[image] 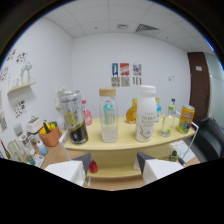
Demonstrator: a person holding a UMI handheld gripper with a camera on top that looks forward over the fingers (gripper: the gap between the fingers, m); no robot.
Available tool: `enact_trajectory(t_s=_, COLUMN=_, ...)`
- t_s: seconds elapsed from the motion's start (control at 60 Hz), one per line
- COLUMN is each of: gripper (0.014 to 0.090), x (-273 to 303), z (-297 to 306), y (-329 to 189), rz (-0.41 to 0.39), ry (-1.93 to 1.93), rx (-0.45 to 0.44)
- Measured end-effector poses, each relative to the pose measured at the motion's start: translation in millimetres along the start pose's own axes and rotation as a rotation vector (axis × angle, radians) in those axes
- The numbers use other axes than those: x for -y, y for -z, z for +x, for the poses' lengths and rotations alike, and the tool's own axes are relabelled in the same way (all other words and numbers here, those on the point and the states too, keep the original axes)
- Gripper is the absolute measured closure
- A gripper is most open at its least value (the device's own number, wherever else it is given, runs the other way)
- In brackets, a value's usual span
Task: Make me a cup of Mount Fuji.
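My gripper [114, 162] is open, its two white fingers with dark tips spread wide and nothing held between them. Beyond the fingers, a pale yellow curved counter [125, 146] carries a row of drinks. A tall black and silver can [74, 116] stands on the left. A clear bottle with a wooden cap [108, 116] is in the middle, and a white bottle [146, 120] is right of it. A yellow can [186, 119] and a clear glass [166, 122] stand at the right end. A small red item [93, 167] sits beside the left finger.
Behind the front row are a pink bottle [86, 112], an orange bottle [132, 111] and a blue one [159, 109]. An orange pot [50, 136] with small items stands left of the counter. A brown door [200, 85] and a dark chair [210, 141] are to the right.
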Motion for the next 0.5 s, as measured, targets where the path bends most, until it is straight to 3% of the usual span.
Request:
enact_trajectory(t_s=0.133, gripper=0.0178, x=62.1, z=-11.0, y=-18.3, rz=0.173, ry=0.068, rx=-0.016)
enact_trajectory(t_s=0.25, gripper=0.0193, x=82.5, z=-14.1, y=-49.6, rz=0.237, ry=0.094, rx=-0.023)
enact_trajectory(t_s=0.433, gripper=0.0388, x=81.5, z=-13.9, y=-87.1, rz=0.191, ry=0.062, rx=-0.038)
enact_trajectory(t_s=0.5, gripper=0.0500, x=75.3, z=-13.9, y=-96.9, rz=0.169, ry=0.042, rx=-0.037)
